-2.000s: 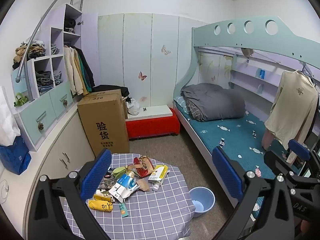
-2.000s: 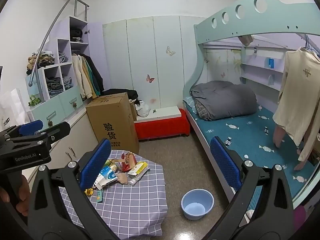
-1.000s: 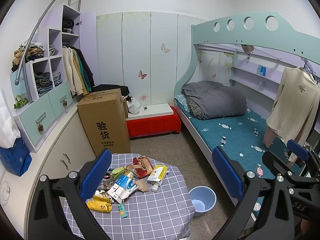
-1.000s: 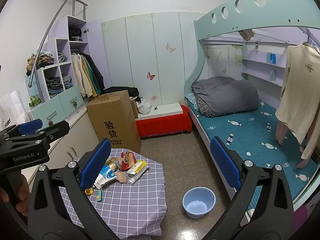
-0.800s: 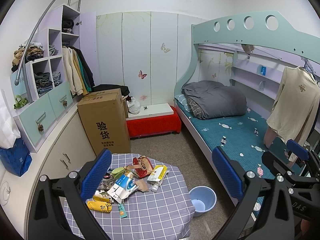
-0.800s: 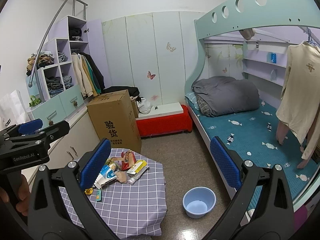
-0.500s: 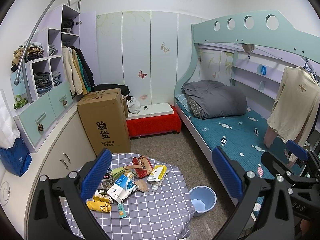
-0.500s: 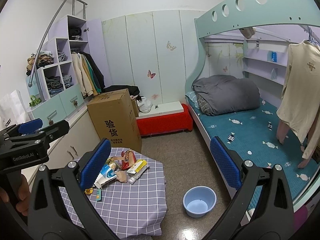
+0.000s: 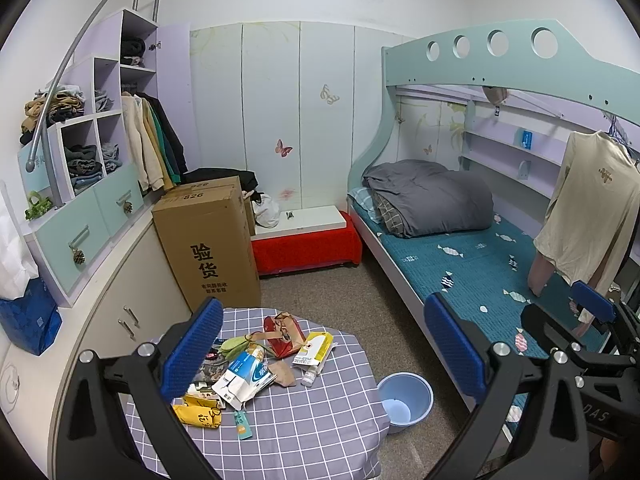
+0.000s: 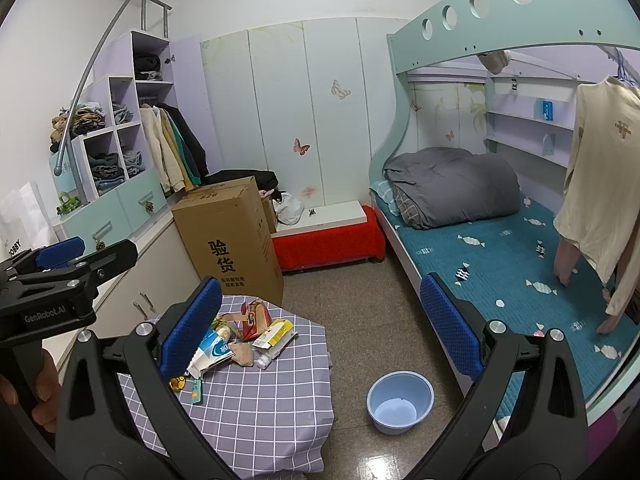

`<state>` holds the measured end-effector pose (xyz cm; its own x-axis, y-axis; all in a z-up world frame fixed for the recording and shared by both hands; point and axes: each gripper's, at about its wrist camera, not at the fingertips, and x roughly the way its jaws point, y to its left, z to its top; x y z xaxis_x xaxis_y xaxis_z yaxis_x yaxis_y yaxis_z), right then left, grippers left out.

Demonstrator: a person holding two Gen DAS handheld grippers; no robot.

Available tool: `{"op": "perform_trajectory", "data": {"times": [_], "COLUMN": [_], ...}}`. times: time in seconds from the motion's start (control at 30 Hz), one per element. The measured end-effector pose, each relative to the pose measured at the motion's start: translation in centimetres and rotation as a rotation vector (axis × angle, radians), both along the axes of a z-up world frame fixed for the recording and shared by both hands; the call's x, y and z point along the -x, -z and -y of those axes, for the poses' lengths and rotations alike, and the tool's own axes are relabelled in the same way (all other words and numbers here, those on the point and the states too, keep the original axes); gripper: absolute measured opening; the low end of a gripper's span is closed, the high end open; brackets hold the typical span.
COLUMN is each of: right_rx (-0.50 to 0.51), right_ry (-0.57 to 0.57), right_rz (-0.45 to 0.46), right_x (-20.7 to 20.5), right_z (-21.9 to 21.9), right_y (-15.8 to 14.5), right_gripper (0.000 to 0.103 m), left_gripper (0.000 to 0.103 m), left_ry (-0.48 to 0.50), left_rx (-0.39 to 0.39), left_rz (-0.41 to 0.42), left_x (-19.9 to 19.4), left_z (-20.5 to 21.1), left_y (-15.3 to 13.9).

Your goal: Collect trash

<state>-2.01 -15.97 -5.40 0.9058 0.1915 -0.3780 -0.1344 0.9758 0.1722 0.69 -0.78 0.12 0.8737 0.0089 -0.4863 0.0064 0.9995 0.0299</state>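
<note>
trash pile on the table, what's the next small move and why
Probably lower the right gripper toward the wrappers on the table: both grippers are open and empty, high above the pile, and the blue bucket on the floor sits empty.

grey-and-white checked tablecloth (image 9: 312,420), pale blue basin (image 10: 400,402), red bench cover (image 9: 306,246), teal candy-print mattress (image 9: 472,268).

Slight upward drift of both views.
</note>
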Motion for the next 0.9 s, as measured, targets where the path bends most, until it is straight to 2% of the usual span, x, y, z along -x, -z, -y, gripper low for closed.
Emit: {"op": "perform_trajectory", "data": {"times": [0.27,0.9], "right_rx": [-0.008,-0.017], "right_ry": [0.003,0.017], "right_rz": [-0.011,-0.031], "right_x": [-0.5,-1.9], "right_z": [0.6,1.6], "right_y": [0.8,0.1], "right_gripper": [0.097,0.097], "left_gripper": [0.099,0.099], "left_ry": [0.003,0.017], "left_rx": [0.001,-0.006], "left_rz": [-0.003,-0.020], "left_x": [-1.0,-2.4], "left_z": [0.3,0.5], "left_y": [0.5,1.6]}}
